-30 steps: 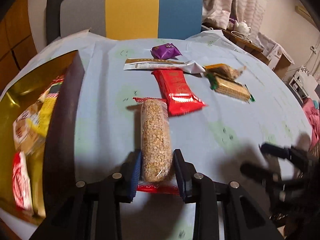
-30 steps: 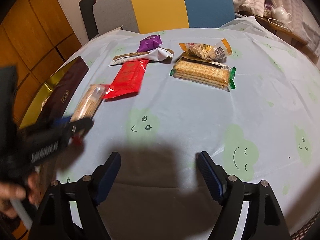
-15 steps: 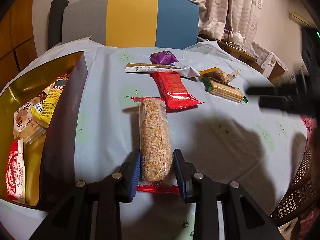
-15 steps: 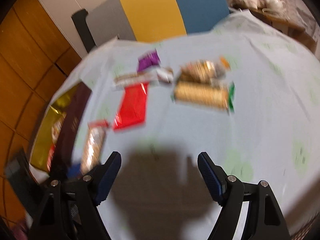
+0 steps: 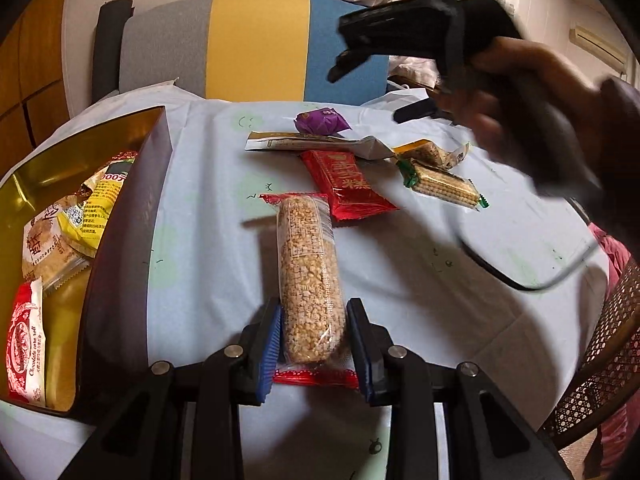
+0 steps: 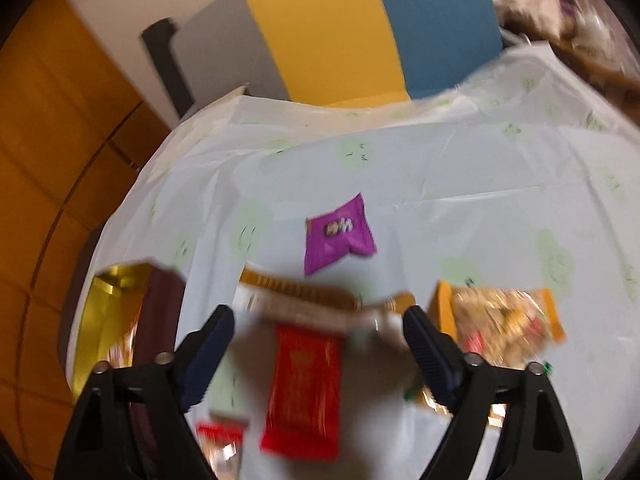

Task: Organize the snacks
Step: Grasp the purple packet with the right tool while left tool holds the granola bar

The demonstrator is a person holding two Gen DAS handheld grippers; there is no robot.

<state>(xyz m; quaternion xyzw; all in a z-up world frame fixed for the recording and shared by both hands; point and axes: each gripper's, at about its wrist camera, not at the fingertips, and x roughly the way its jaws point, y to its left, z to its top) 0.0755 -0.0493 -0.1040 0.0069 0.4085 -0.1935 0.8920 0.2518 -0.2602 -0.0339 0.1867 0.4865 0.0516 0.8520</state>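
Note:
My left gripper (image 5: 314, 334) is shut on a long clear pack of golden puffed-grain bar (image 5: 308, 272) and holds it over the table. The gold box (image 5: 52, 240) with several snack packs inside sits at the left. My right gripper (image 6: 320, 344) is open and empty, high above the loose snacks; it also shows in the left wrist view (image 5: 420, 36). Under it lie a red pack (image 6: 304, 388), a white and gold sachet (image 6: 308, 304), a purple pack (image 6: 338, 236) and an orange pack (image 6: 500, 320). A green-ended cracker pack (image 5: 444, 186) lies at the right.
The round table carries a pale blue cloth (image 5: 420, 280) with green faces. A grey, yellow and blue chair (image 5: 256, 44) stands at the far side. A wicker chair (image 5: 608, 360) is at the right edge. Wooden cabinets (image 6: 48, 160) stand at the left.
My right gripper has risen and moved forward over the loose snacks, still open. My left gripper has kept its hold on the grain bar and lifted slightly.

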